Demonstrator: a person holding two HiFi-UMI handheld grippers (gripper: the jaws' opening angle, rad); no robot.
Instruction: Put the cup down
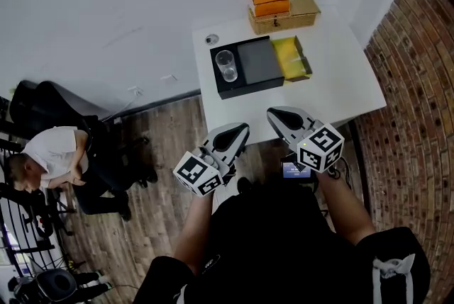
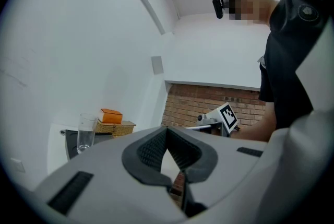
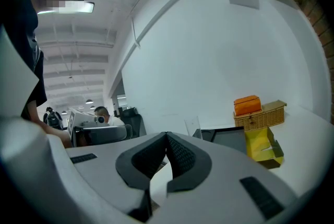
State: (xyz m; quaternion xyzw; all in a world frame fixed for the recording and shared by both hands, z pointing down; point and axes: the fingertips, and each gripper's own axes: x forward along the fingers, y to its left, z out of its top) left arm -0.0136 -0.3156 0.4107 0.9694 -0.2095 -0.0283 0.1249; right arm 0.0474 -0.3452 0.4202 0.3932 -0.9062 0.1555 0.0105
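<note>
Left gripper [image 1: 237, 131] and right gripper [image 1: 278, 115] hang just short of the desk [image 1: 340, 76], fingers closed on nothing. Cup [image 1: 226, 65] stands upright on the desk's black tray [image 1: 234, 88]. Put-down looks finished; any next move needs a fresh reach.

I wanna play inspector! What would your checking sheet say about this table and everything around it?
Surface: white table, set against a white wall.
Job's things: clear glass cup, upright on the black tray.
Clutter: open yellow box beside the tray; orange box on a wicker basket; small round object.
Grippers: left gripper and right gripper both empty, jaws together, held short of the table.
Cables: nothing seen.
Surroundings: brick wall, wooden floor, seated person in a white shirt.
</note>
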